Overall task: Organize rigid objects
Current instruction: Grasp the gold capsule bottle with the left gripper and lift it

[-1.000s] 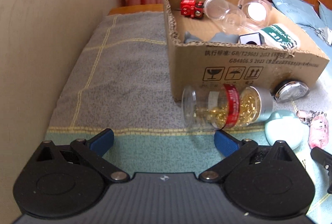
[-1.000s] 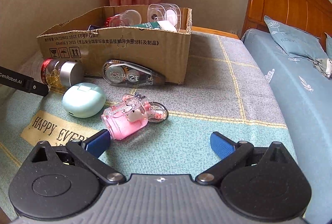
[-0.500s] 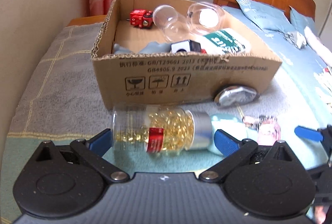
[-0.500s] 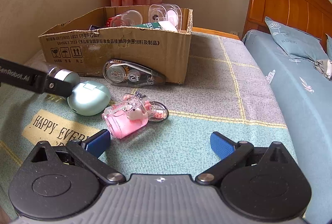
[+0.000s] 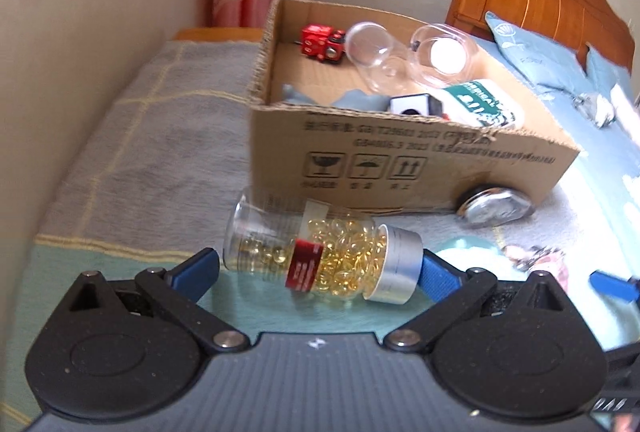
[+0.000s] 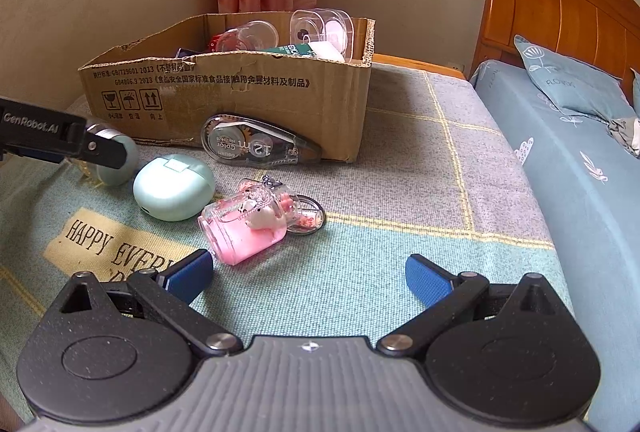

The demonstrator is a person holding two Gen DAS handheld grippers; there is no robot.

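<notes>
So right now we've got the left gripper (image 5: 316, 268) spread wide around the capsule bottle (image 5: 320, 256), which lies on its side on the blanket (image 5: 152, 151) just in front of the cardboard box (image 5: 400, 159). One blue pad sits by the clear base, the other by the silver cap; we can't tell if either actually touches. Our right gripper (image 6: 308, 272) is wide apart too, holding nothing, low over the blanket with the pink keychain bottle (image 6: 248, 228) just ahead of its left finger. Next to that there's the mint earbud case (image 6: 172, 187), and the correction tape (image 6: 256, 145) rests against the box front. Inside the box we see a red toy (image 5: 322, 41) and clear containers (image 5: 400, 55)
</notes>
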